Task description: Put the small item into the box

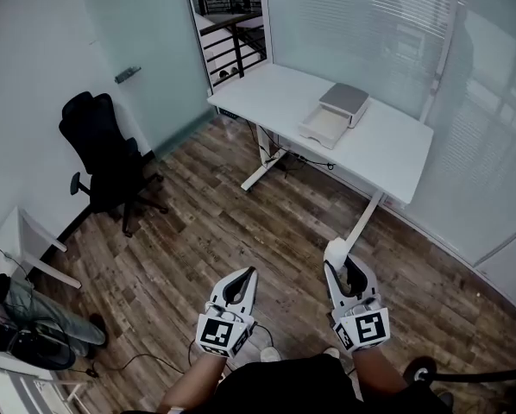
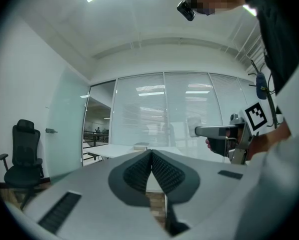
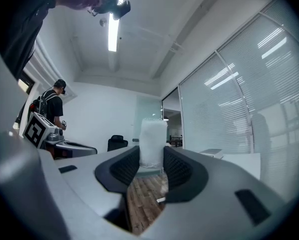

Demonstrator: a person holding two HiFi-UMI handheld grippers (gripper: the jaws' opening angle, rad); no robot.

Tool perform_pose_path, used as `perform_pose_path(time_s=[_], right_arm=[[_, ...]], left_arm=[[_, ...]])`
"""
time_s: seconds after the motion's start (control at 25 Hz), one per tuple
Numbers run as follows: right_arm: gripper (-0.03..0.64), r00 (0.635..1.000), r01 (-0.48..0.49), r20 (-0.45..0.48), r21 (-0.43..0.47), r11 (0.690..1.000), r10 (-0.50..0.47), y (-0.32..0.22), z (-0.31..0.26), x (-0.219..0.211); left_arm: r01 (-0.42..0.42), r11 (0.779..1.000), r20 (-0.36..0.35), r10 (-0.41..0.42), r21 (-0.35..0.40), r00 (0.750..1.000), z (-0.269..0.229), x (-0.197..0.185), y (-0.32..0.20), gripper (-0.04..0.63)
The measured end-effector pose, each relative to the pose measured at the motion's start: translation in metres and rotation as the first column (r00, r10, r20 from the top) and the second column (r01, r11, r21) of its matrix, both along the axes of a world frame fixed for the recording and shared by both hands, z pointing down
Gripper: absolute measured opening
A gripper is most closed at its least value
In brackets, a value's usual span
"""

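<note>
My right gripper is shut on a small white item, a pale, soft-looking block that sticks up past the fingertips. In the right gripper view the item is pinched between both pads of the right gripper. My left gripper hangs beside it, shut and with nothing in it; its pads meet in the left gripper view. The box, white with a grey lid and its drawer pulled out, stands far ahead on the white table. Both grippers are held over the wooden floor, well short of the table.
A black office chair stands at the left by the wall. Frosted glass walls close off the back and right. A seated person's leg and a small white desk are at the far left. A cable lies on the floor.
</note>
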State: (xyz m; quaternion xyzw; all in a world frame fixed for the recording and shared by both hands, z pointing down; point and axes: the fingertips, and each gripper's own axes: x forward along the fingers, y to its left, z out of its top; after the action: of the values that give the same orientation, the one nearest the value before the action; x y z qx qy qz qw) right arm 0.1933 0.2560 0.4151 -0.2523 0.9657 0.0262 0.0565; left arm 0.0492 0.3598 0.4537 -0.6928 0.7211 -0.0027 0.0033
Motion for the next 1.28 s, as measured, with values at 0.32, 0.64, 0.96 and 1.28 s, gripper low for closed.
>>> perform_pose_path(time_s=[0.32,0.64,0.96,1.28], right_arm=[[0.153,1.0,-0.008,0.015,-0.01,1.0,0.008,0.002,0.004,-0.039],[0.153,1.0,-0.009,0.015,-0.016,1.0,0.01,-0.055,0.007,-0.065],[0.153,1.0,0.026,0.0,-0.022,0.999,-0.026,-0.13,0.012,-0.093],[0.153,0.998,0.052,-0.028,-0.021,0.998,-0.053,-0.208,0.017,-0.106]], left_arm=[[-0.034,0.999,0.054,0.035,-0.02,0.998,0.01,-0.023,-0.009,0.012],[-0.039,0.999,0.058,0.038,0.013,0.998,0.0,-0.046,-0.067,0.013],[-0.046,0.999,0.061,0.045,0.013,0.997,-0.008,-0.071,-0.157,0.014],[-0.016,1.0,0.064,0.017,-0.008,0.998,-0.006,-0.084,-0.233,0.013]])
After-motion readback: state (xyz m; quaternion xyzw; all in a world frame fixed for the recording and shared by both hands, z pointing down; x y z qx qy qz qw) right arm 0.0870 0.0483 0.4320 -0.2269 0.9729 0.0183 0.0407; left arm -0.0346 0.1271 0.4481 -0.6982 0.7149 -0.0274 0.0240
